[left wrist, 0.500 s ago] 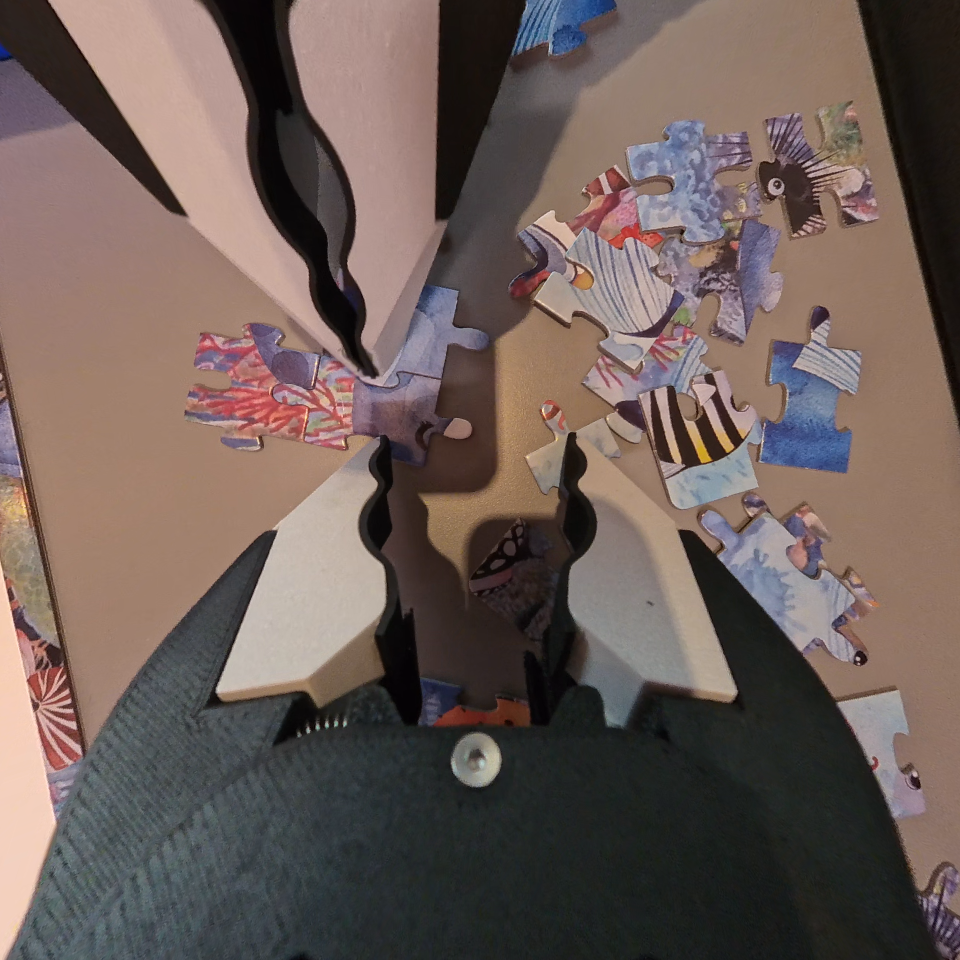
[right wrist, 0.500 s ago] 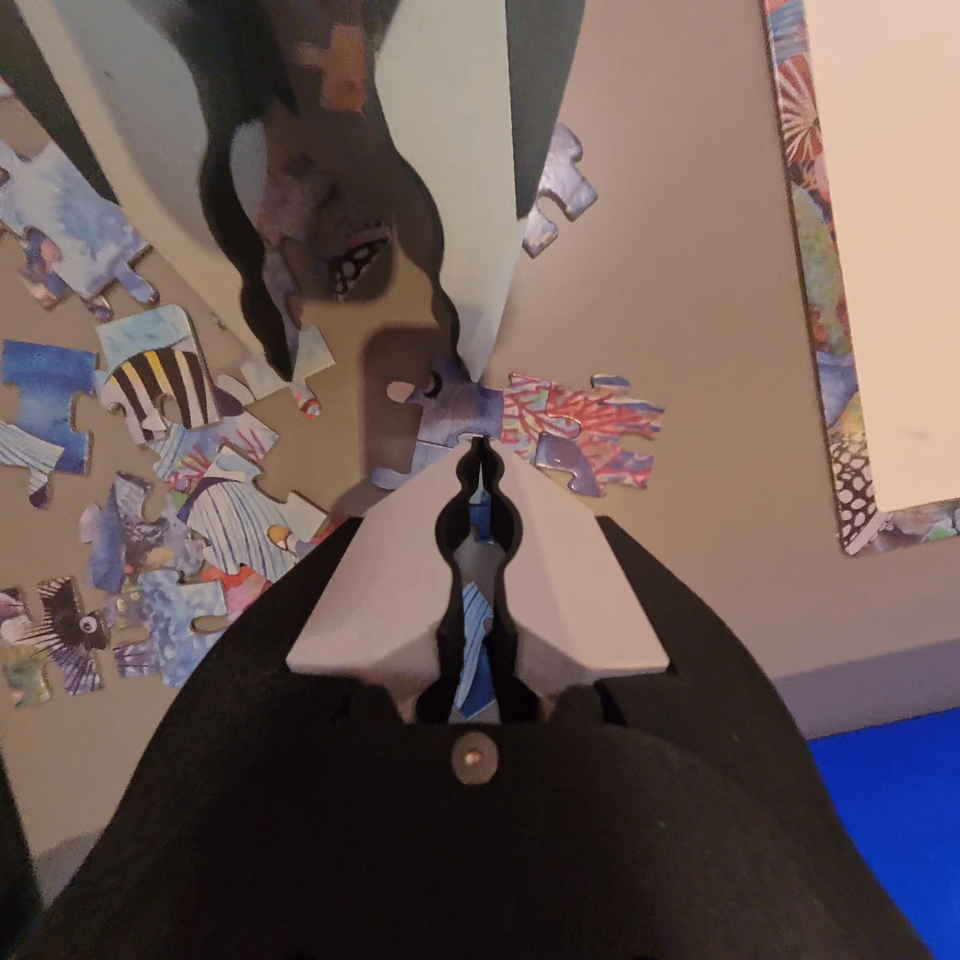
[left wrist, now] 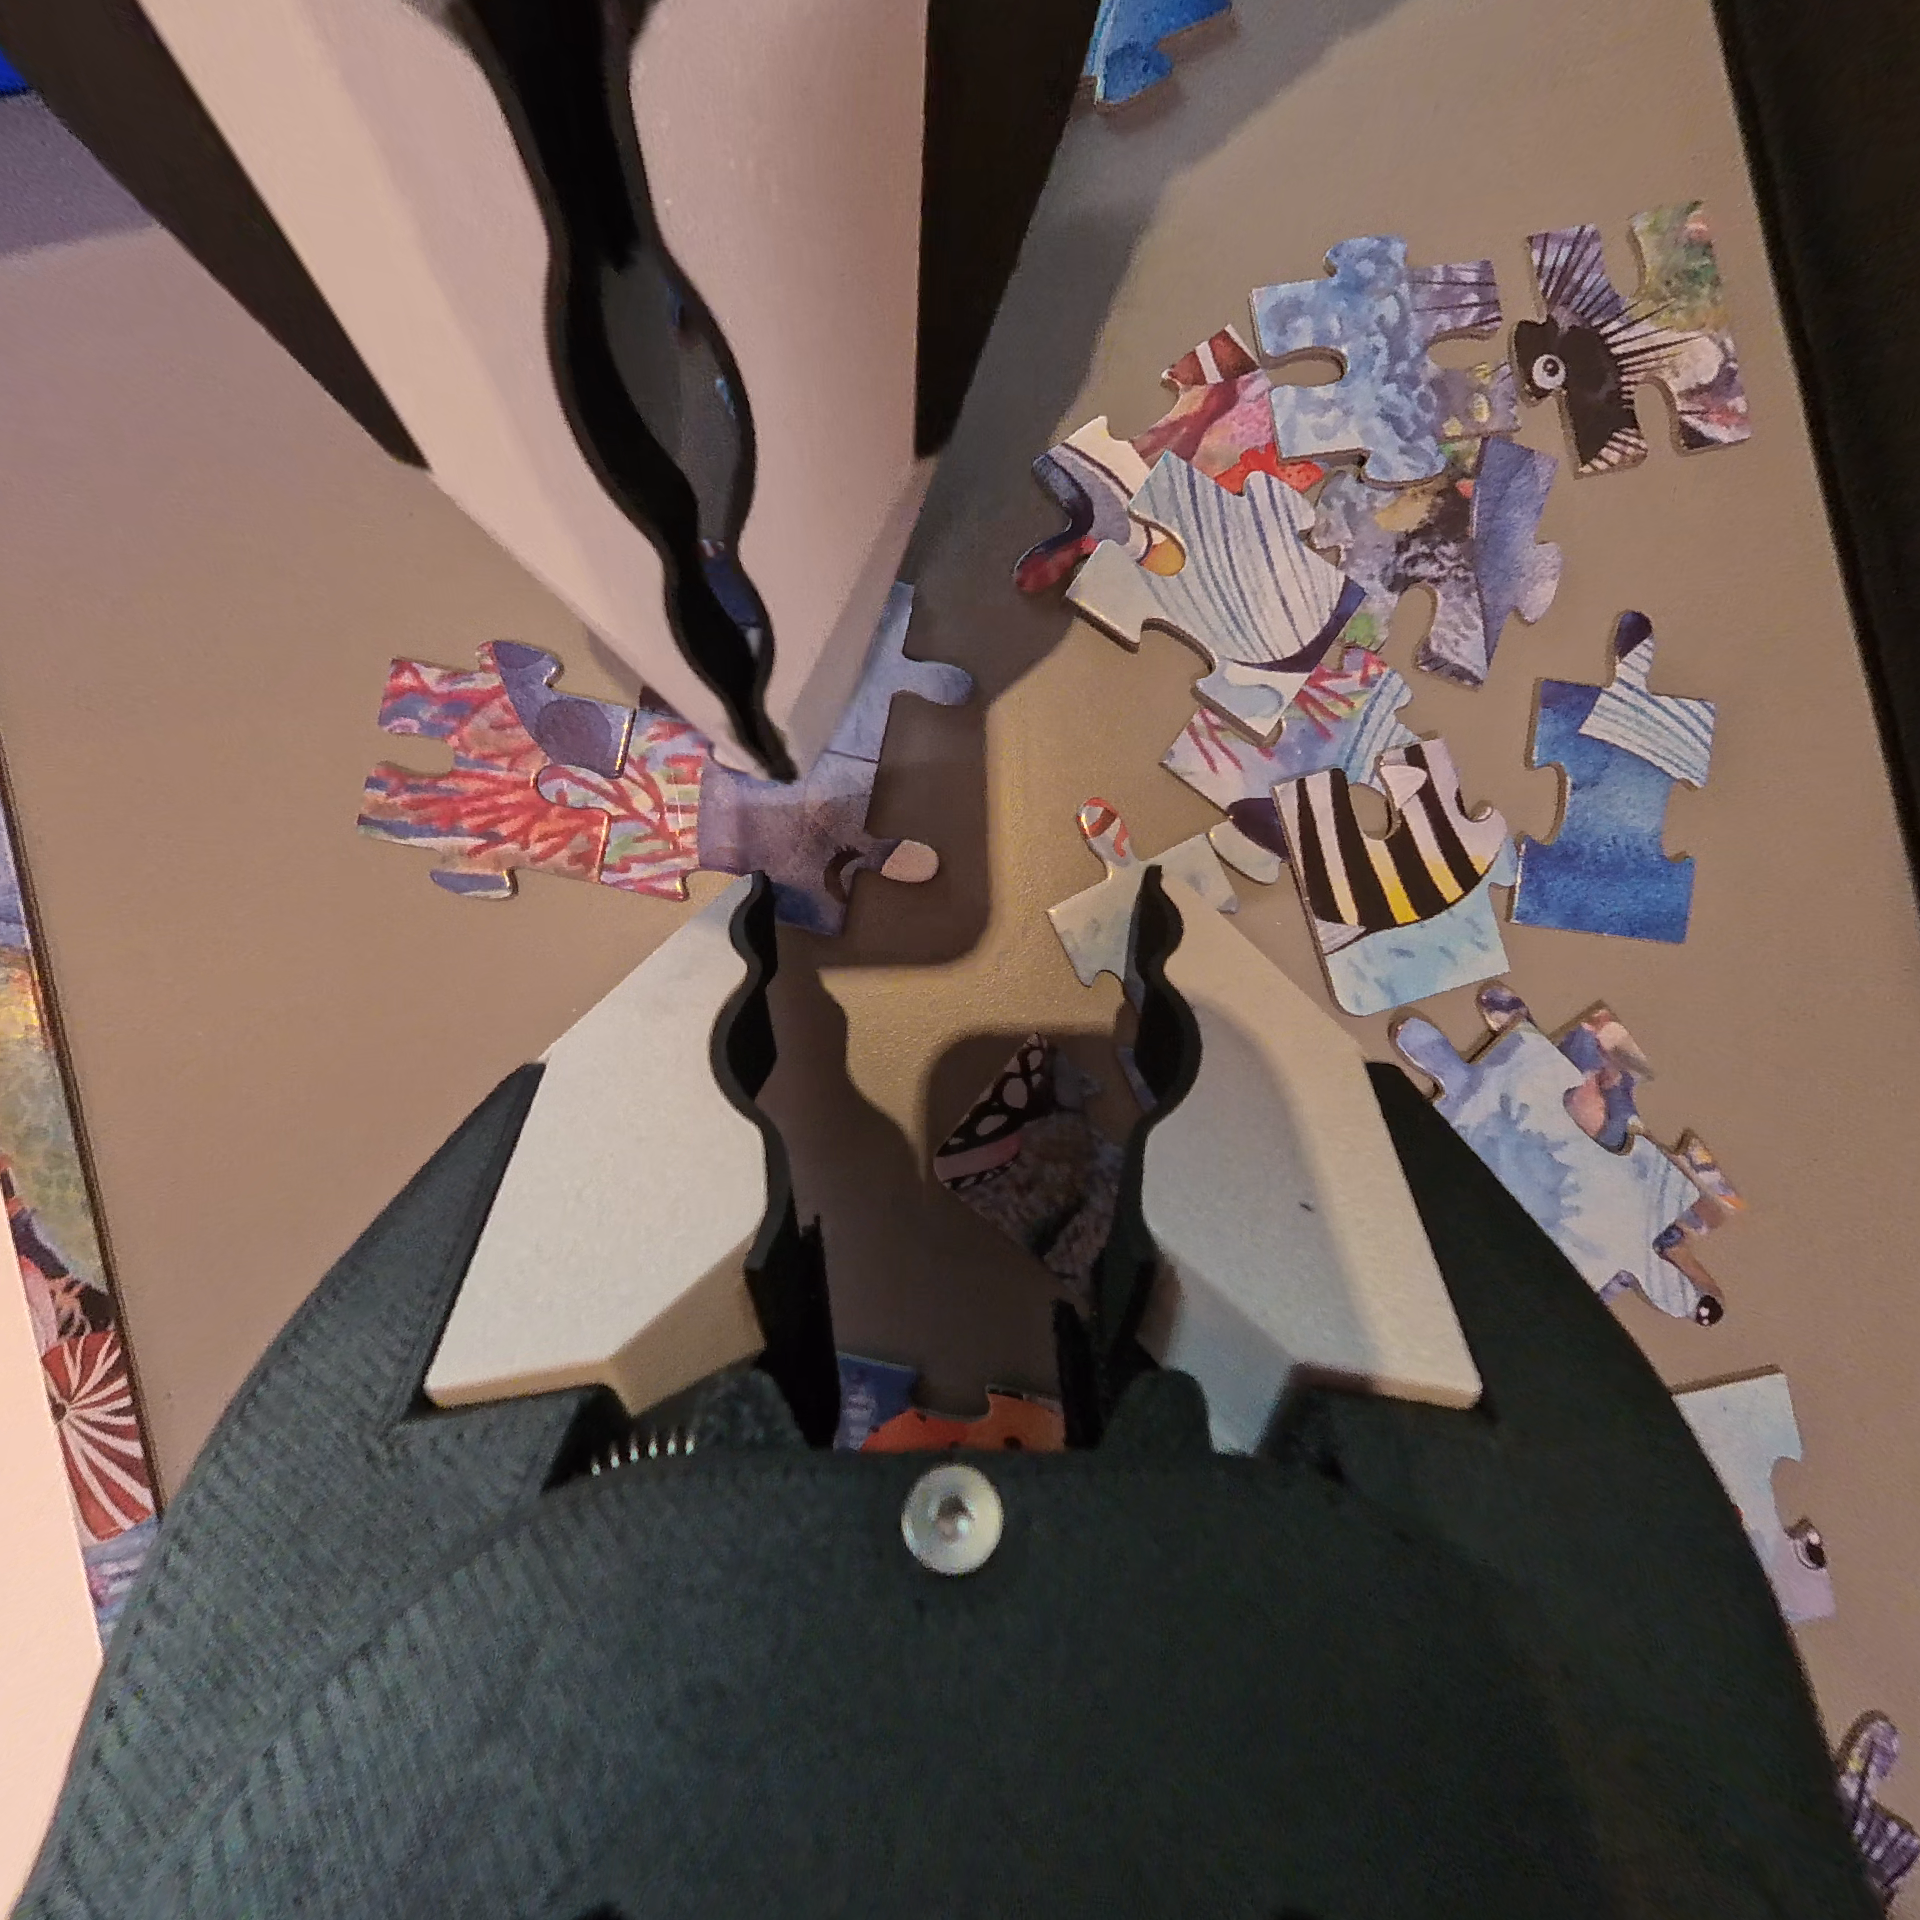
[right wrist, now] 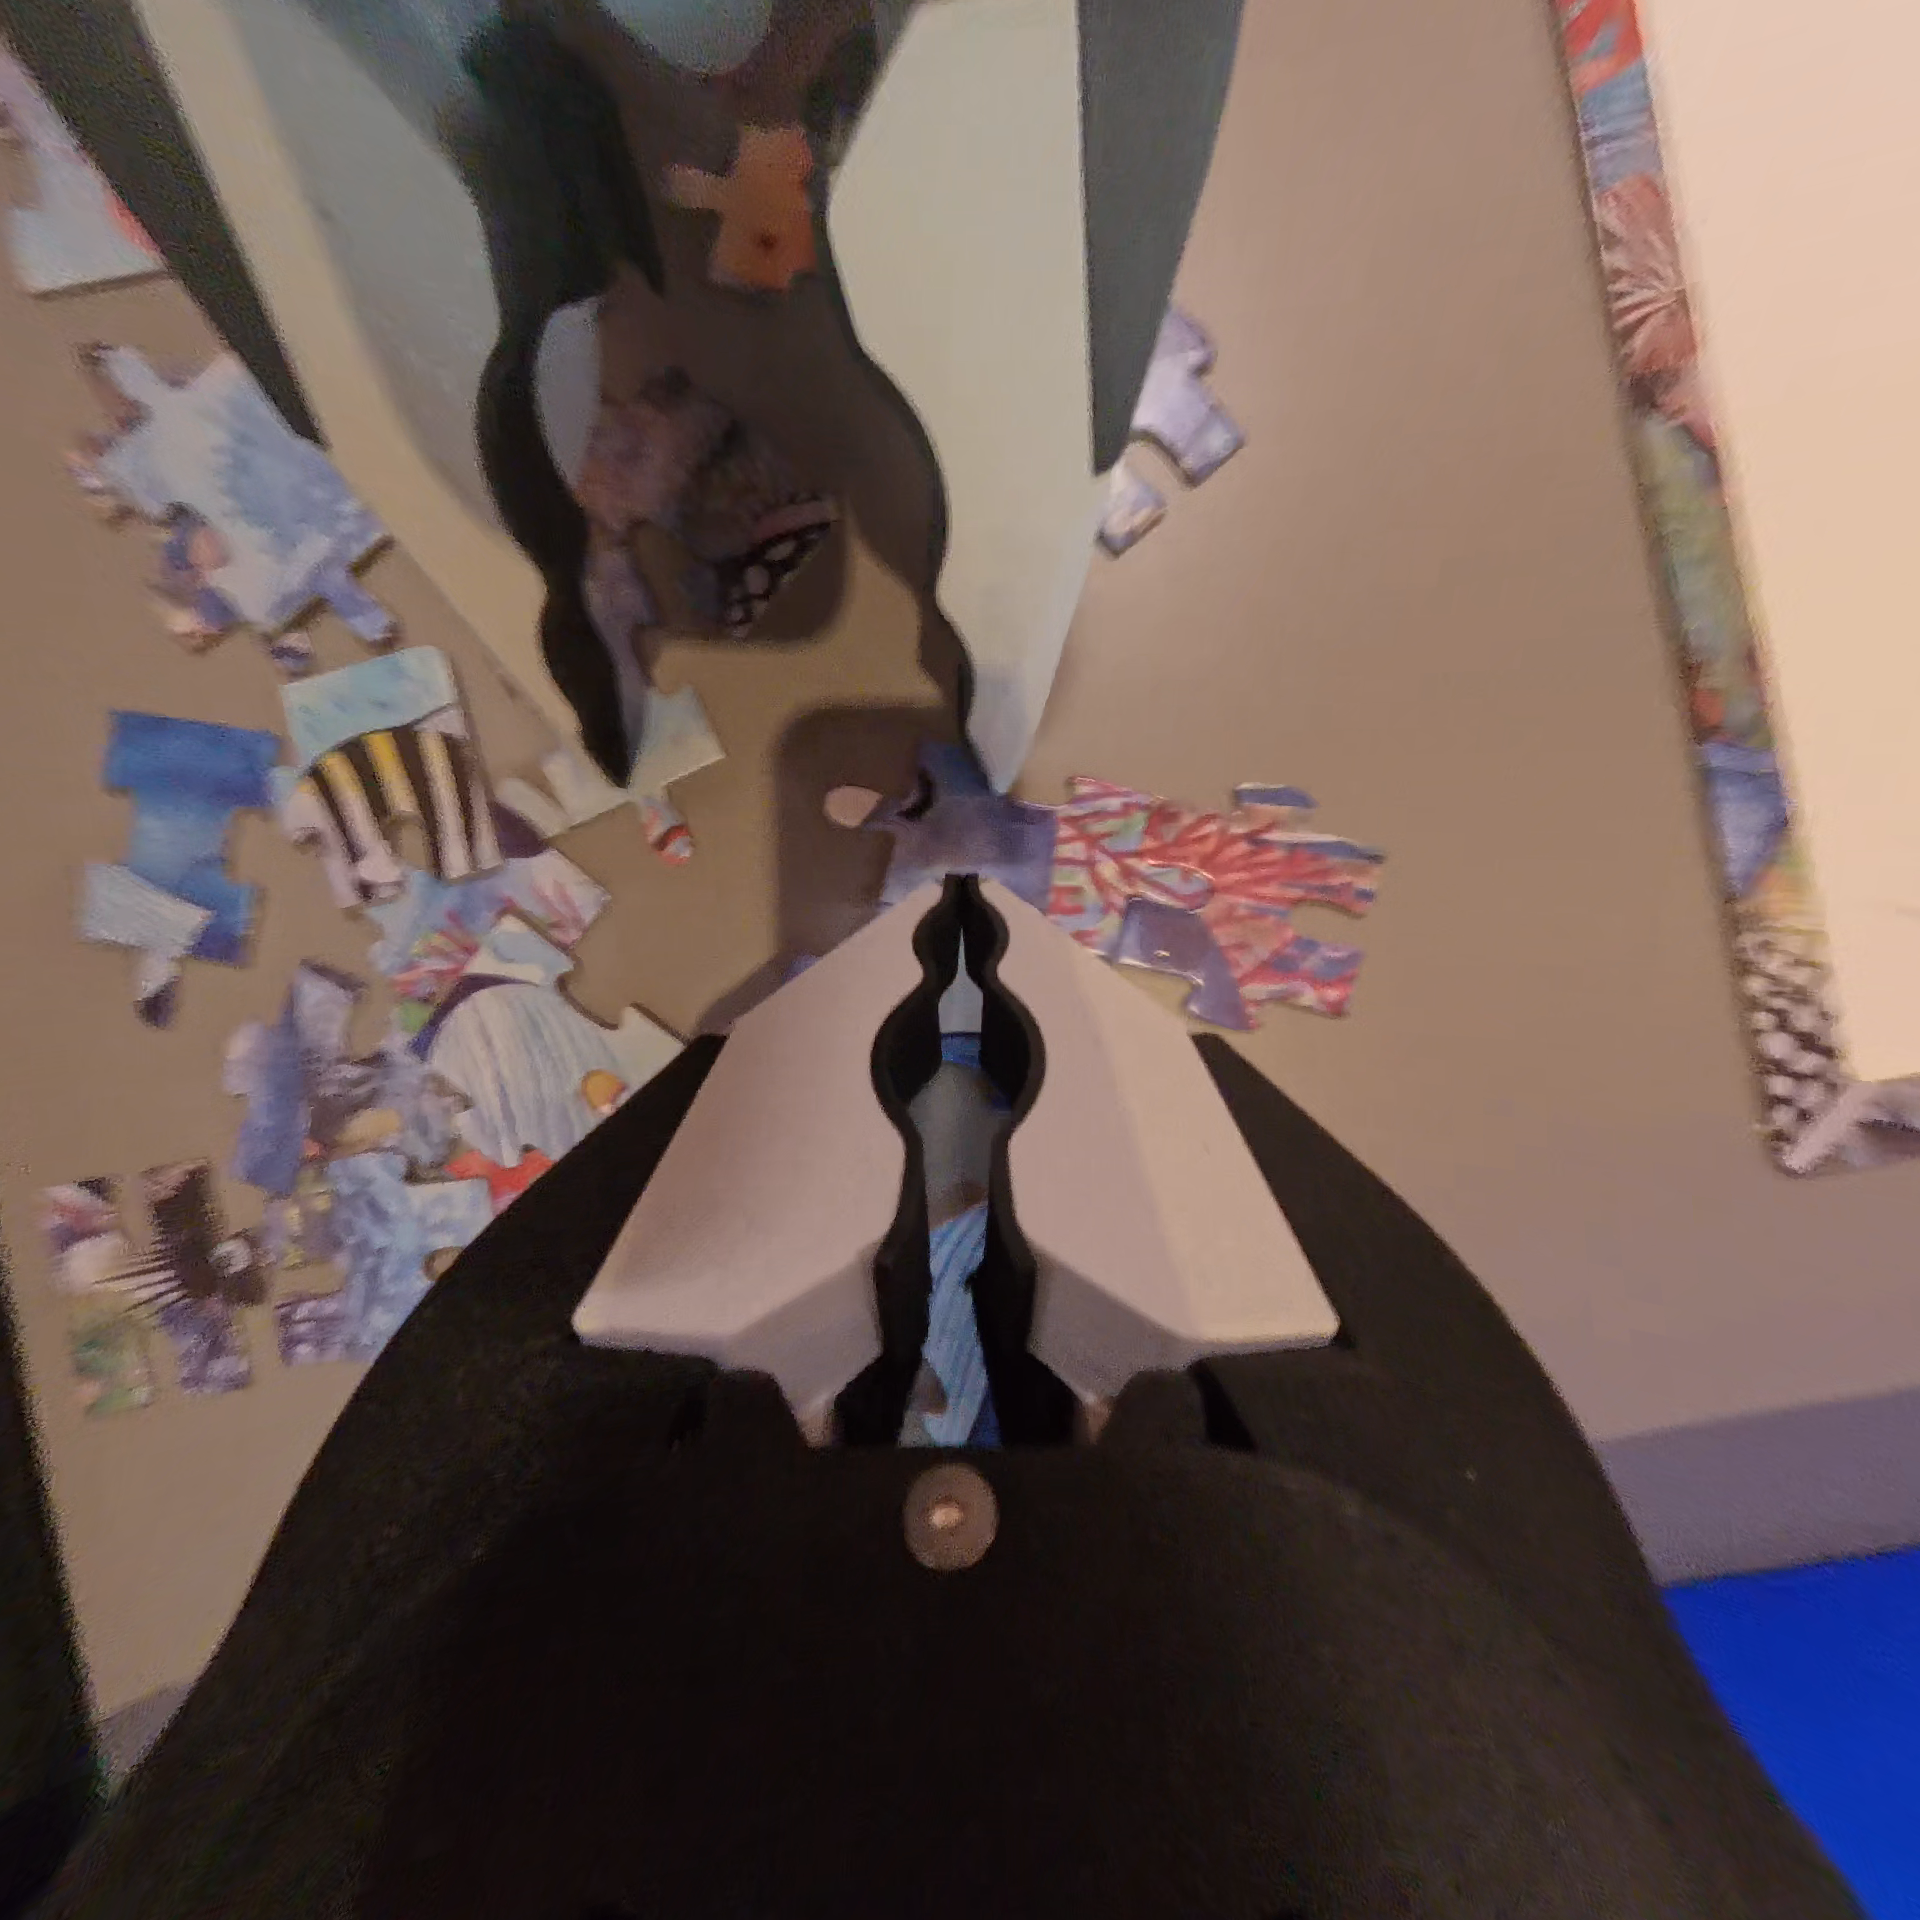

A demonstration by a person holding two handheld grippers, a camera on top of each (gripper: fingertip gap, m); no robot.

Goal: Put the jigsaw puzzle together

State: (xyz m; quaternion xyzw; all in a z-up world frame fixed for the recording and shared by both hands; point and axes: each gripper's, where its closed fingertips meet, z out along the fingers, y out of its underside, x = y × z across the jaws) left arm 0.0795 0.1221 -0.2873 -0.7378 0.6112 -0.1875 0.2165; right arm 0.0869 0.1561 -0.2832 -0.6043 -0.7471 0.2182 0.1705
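Joined coral-and-purple puzzle pieces (left wrist: 634, 800) lie flat on the counter (left wrist: 208, 623) between both tongs. Right tongs (right wrist: 961, 883) clenched, tips touching them; left tongs (left wrist: 951, 899) released, just beside.

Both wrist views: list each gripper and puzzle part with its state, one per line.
left gripper: open, empty.
right gripper: shut, tips on the joined cluster.
joined cluster: interlocked pieces, flat on the table.
loose pieces: unjoined, some overlapping.
striped fish piece: face up, unjoined.

red coral piece (left wrist: 499, 795), black-yellow striped piece (left wrist: 1387, 831)
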